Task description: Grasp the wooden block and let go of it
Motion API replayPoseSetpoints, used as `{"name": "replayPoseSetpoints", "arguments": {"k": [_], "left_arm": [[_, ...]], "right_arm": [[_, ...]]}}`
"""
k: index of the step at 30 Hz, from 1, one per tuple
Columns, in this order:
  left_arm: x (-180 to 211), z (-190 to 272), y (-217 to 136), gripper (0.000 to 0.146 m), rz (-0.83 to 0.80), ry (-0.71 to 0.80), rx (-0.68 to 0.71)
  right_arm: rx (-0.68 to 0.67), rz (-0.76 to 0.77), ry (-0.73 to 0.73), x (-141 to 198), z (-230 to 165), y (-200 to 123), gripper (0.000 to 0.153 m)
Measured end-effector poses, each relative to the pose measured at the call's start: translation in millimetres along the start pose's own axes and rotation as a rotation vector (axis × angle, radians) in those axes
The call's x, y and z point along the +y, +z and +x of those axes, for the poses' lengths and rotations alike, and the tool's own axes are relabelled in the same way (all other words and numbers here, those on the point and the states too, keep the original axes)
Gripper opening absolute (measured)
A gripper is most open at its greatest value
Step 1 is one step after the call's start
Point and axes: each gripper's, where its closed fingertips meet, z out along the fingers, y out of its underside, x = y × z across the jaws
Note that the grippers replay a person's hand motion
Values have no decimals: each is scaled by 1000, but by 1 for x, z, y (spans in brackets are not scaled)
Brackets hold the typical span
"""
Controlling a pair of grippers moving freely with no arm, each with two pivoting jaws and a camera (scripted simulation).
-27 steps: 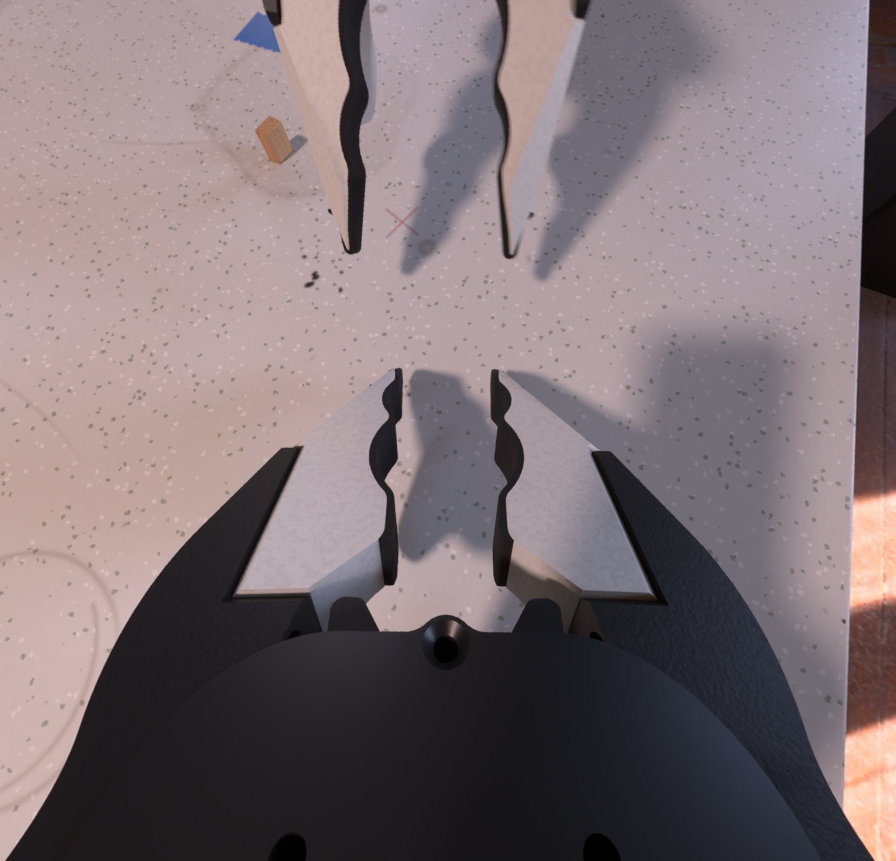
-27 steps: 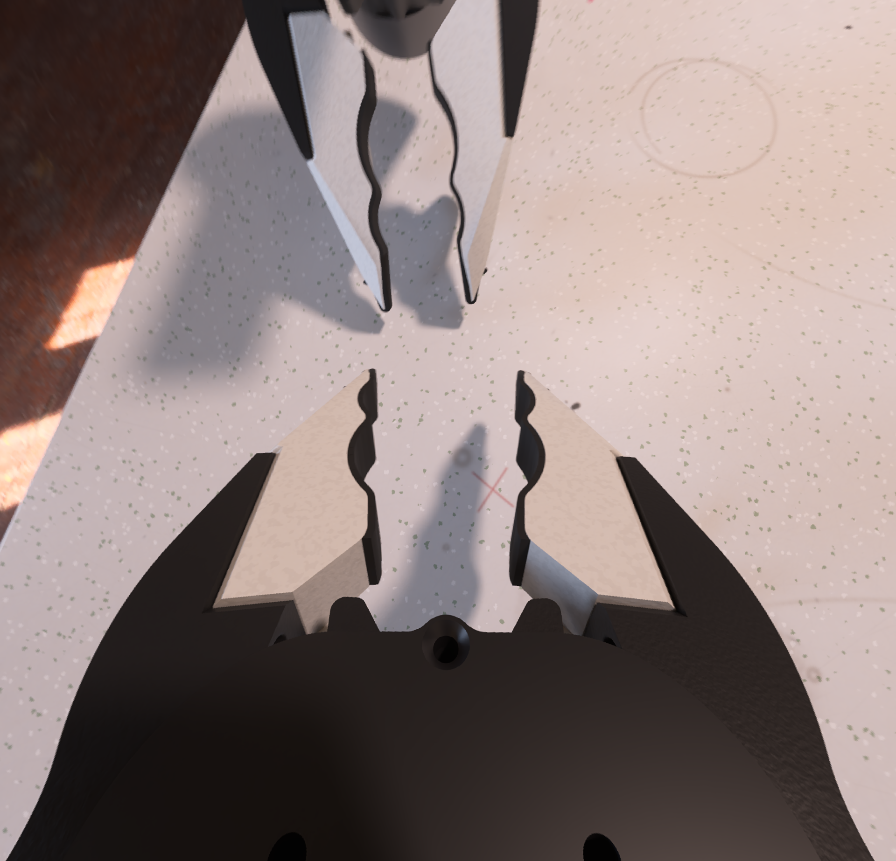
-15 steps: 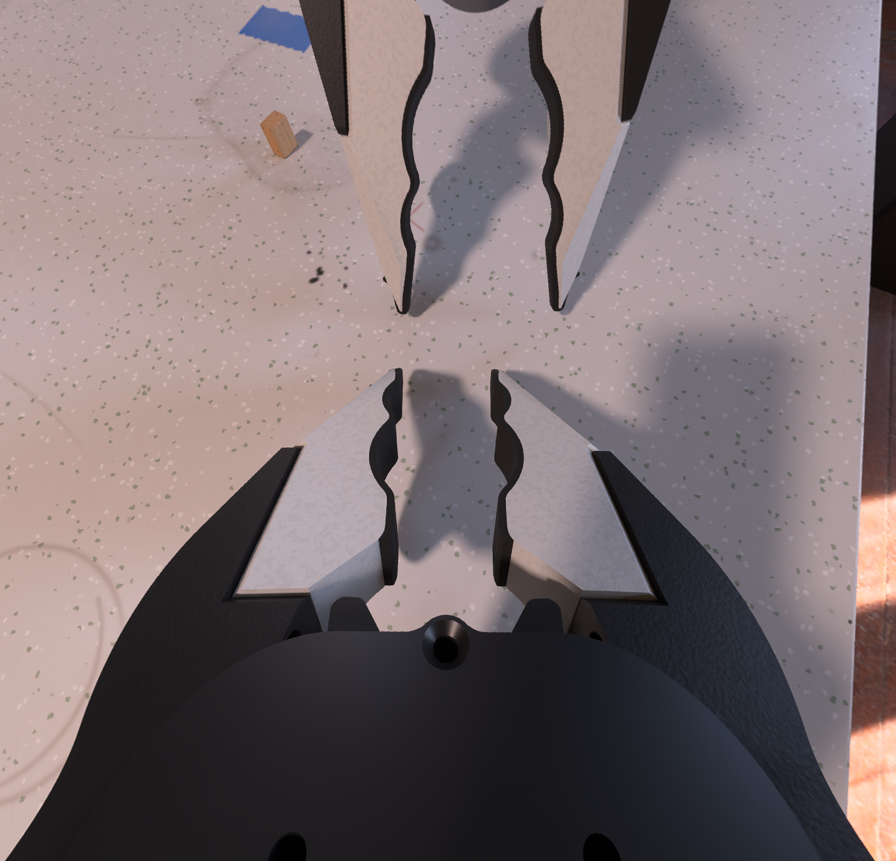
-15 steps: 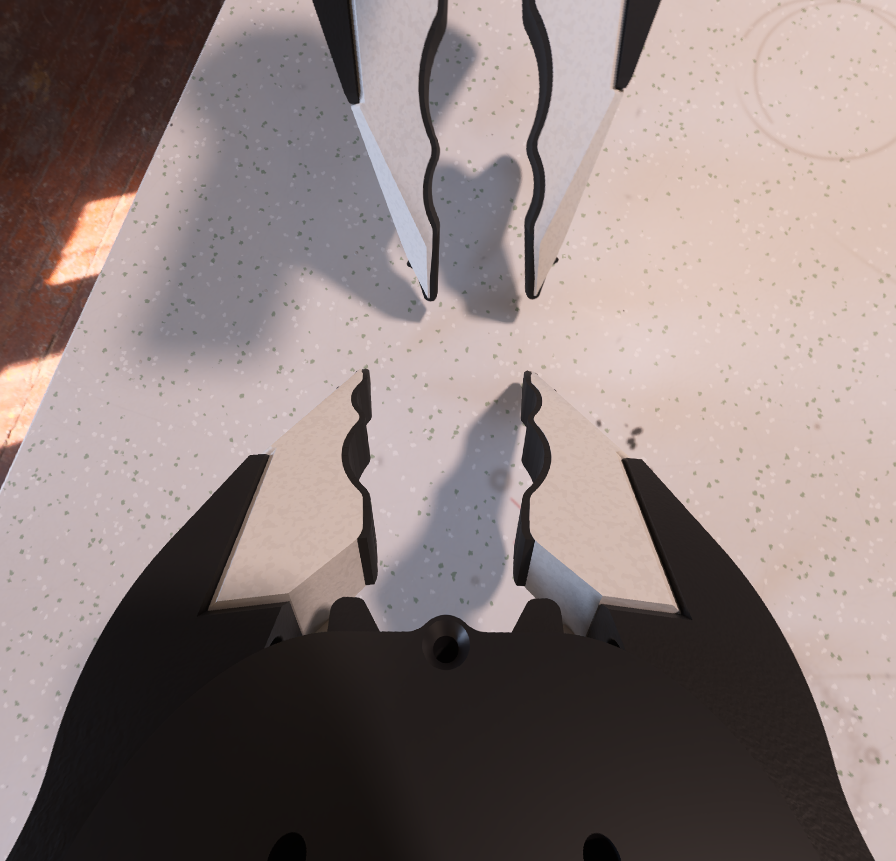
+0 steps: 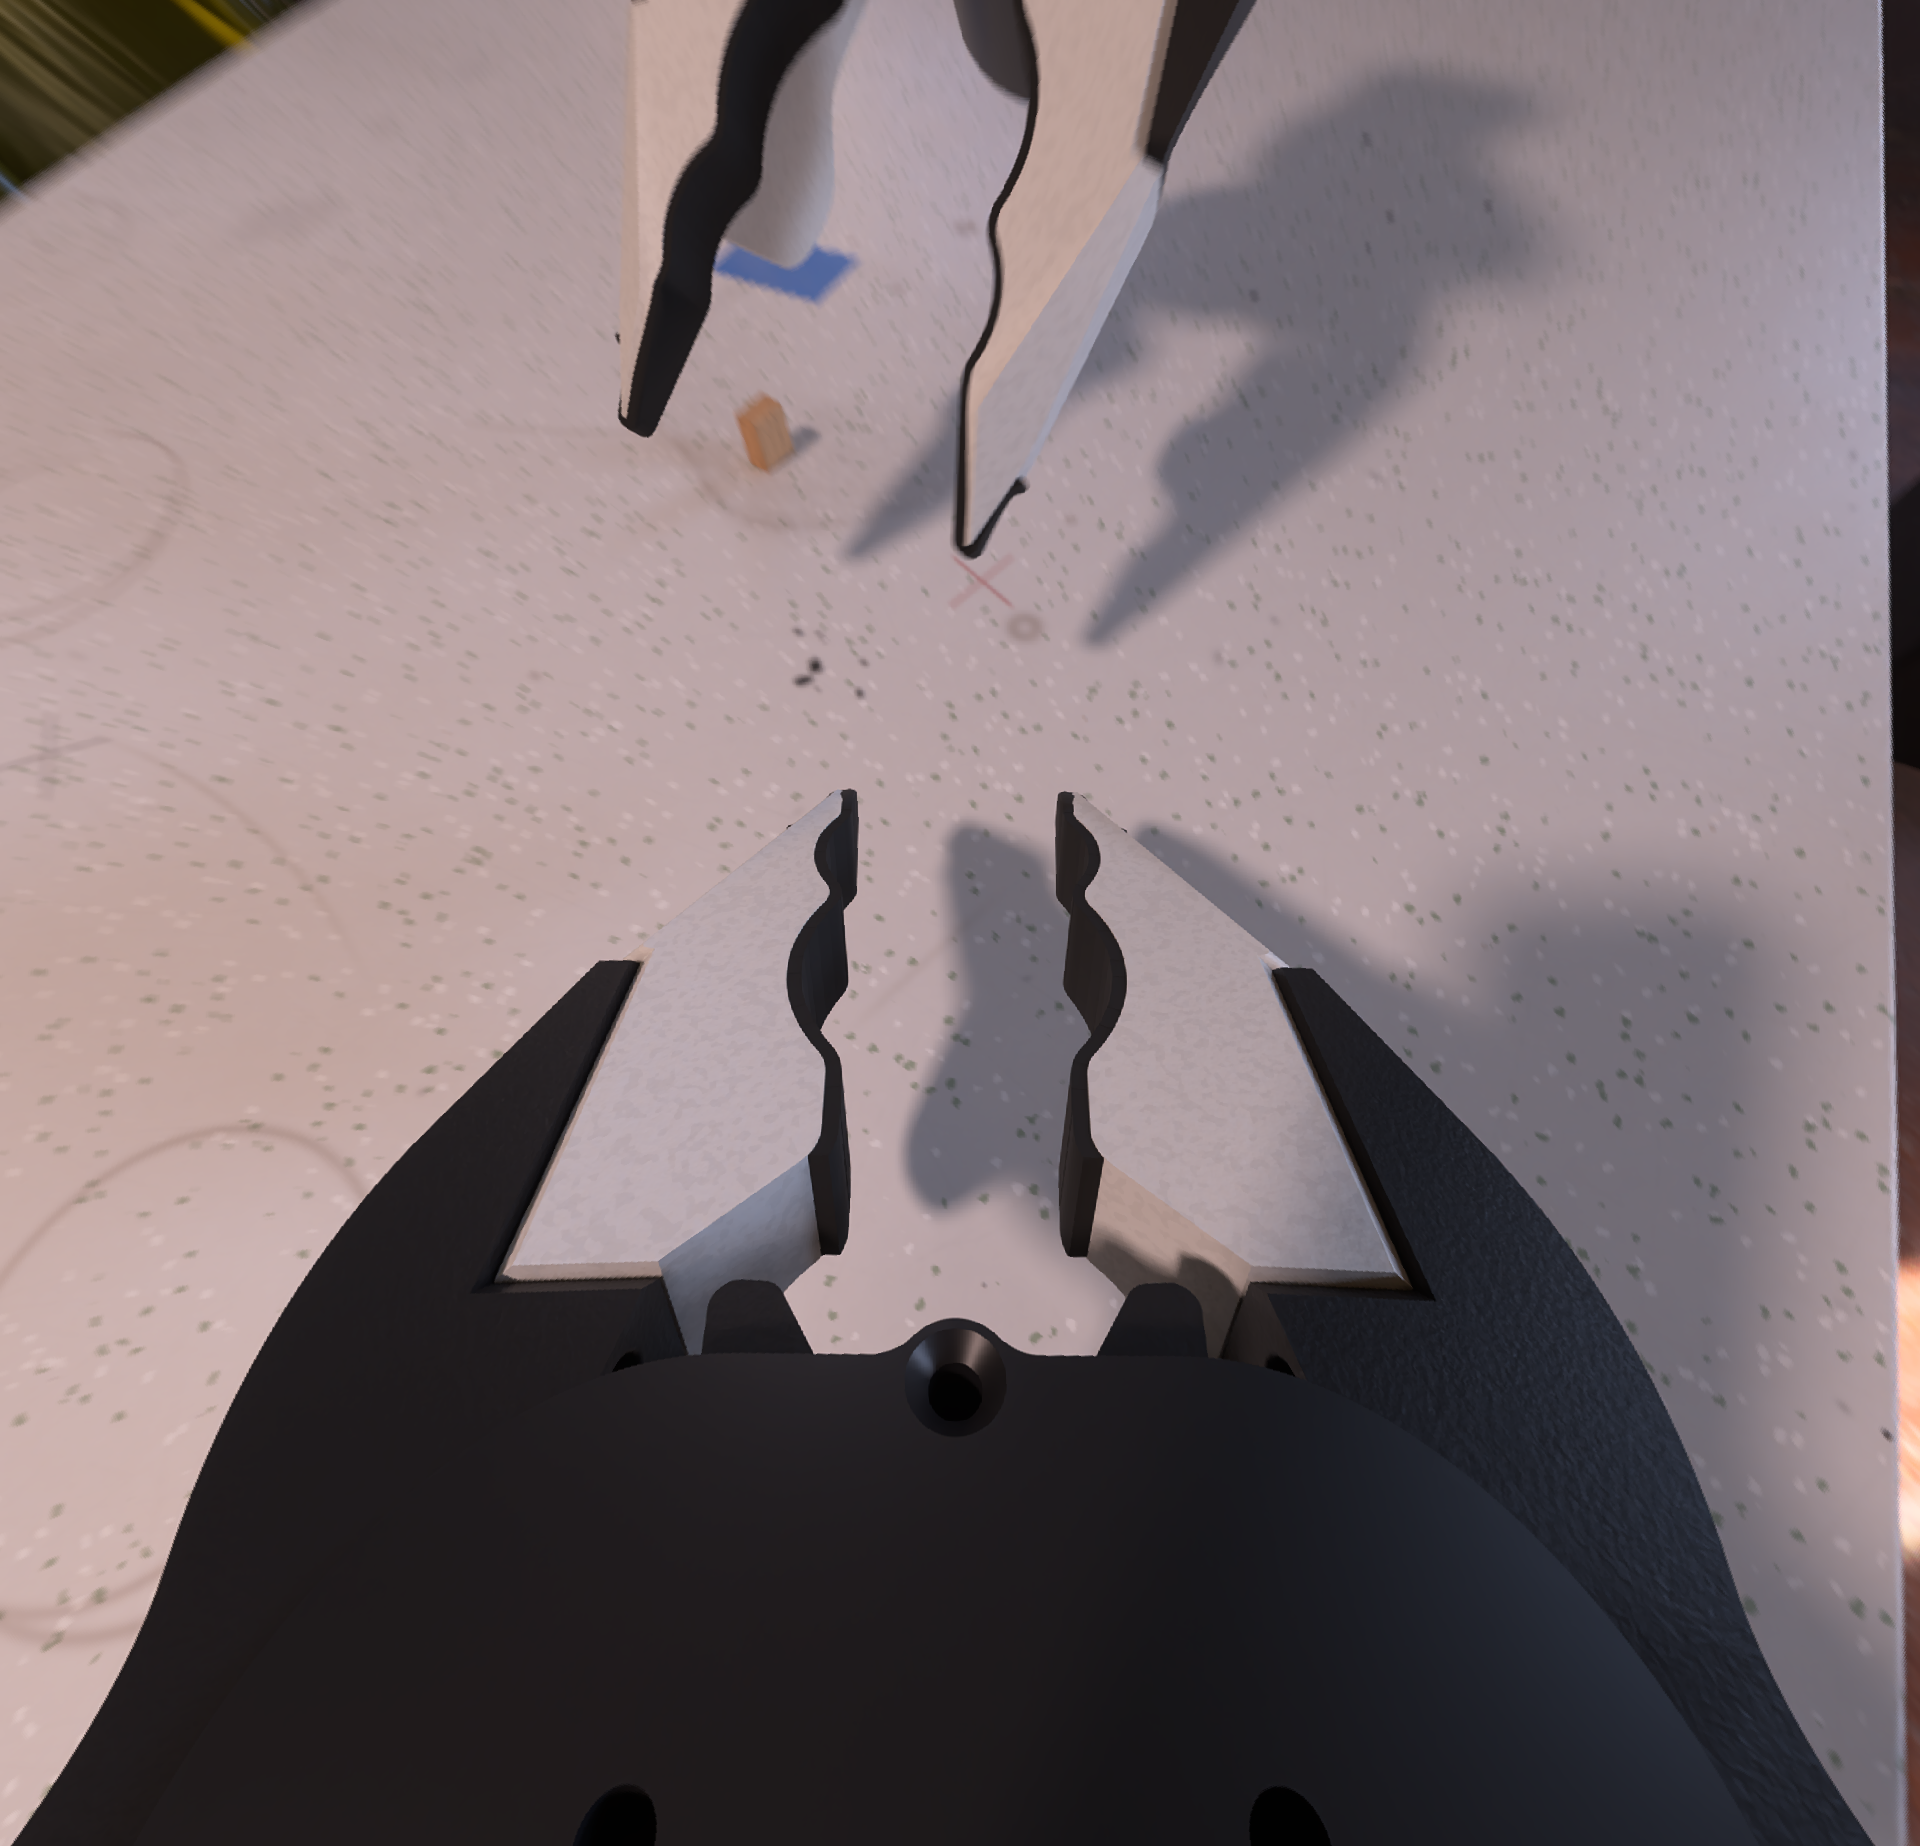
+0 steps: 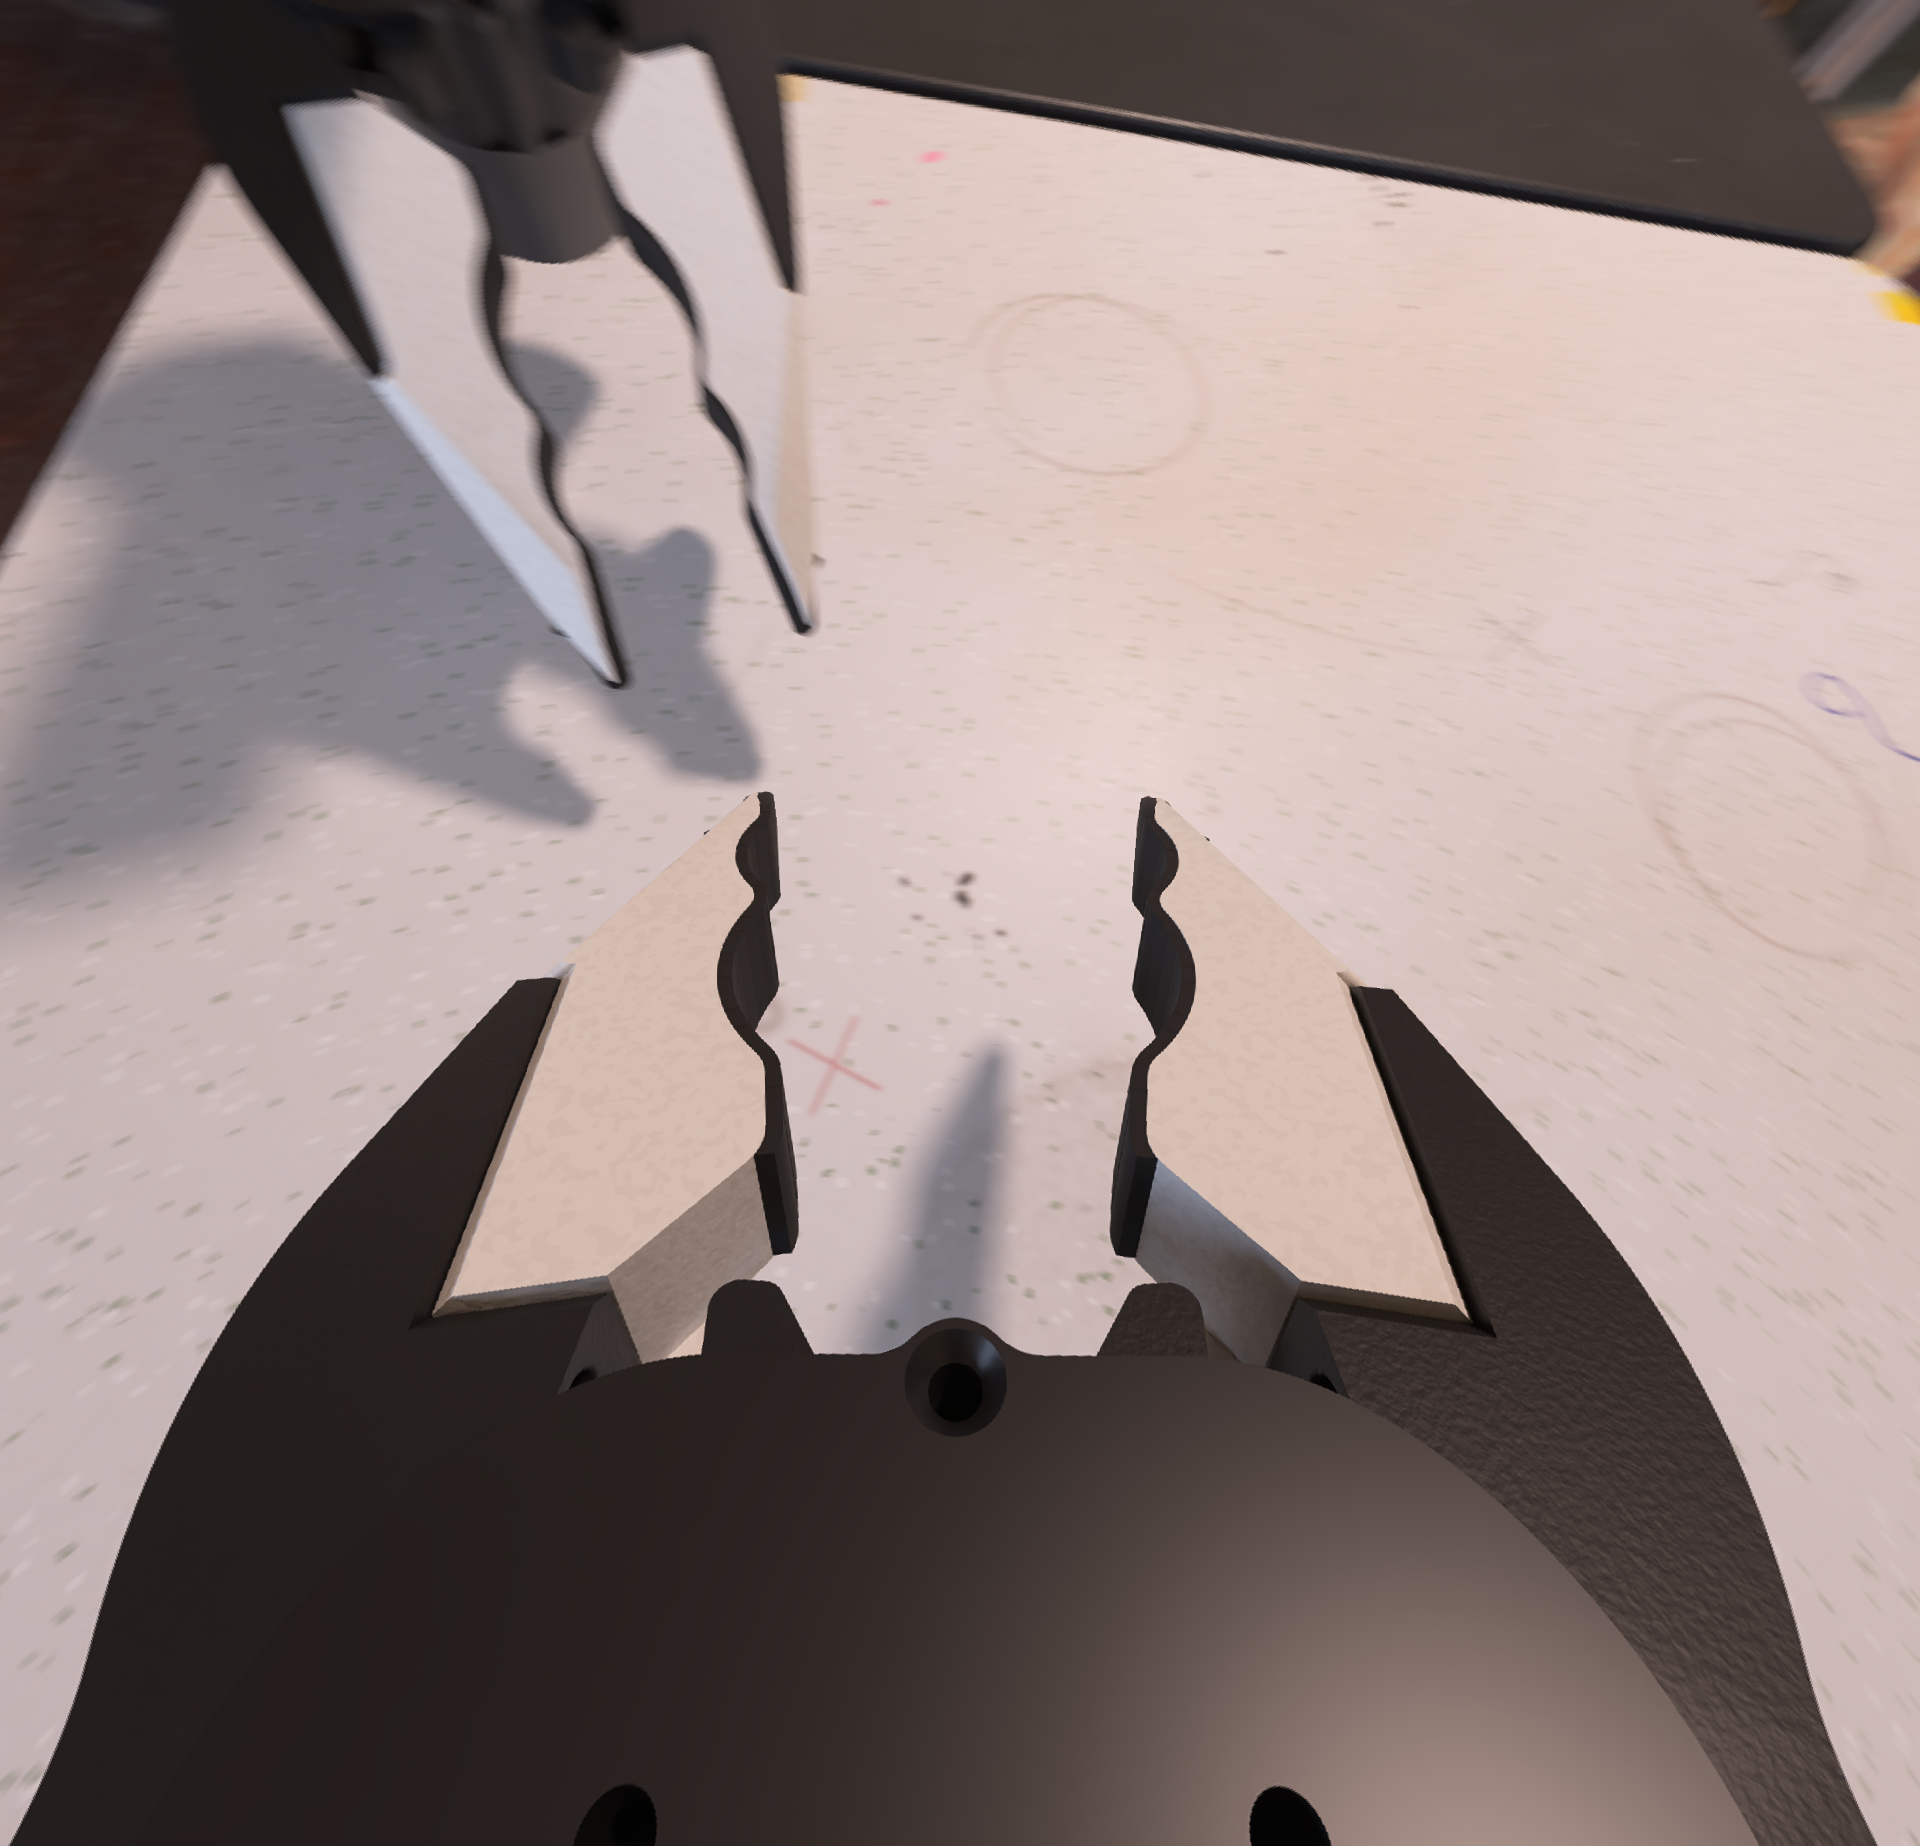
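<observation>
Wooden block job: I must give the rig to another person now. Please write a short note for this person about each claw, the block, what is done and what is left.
Left claw: open, empty, above bare table.
Right claw: open wide, empty, above the table. In the left wrist view its fingers hang either side of the wooden block, above it, not touching.
Wooden block: standing on the table, near a blue patch. It does not show in the right wrist view.
Done: nothing gripped yet.
Left: probably bring the right claw down around the block, close, then open and release.
</observation>
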Motion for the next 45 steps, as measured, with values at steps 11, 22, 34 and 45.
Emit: {"name": "replayPoseSetpoints", "arguments": {"k": [11, 22, 34, 45], "left_arm": [[-41, -39, -42, 36, 265, 53, -275], [-48, -42, -60, 23, 262, 257, -378], [-7, -87, -75, 81, 58, 128, -441], [-3, -94, -61, 64, 76, 5, -487]], "right_arm": [[253, -228, 181, 61, 66, -24, 54], [151, -292, 234, 86, 54, -18, 14], [101, -295, 169, 85, 35, -20, 7], [177, -264, 134, 88, 24, -28, 8]]}}
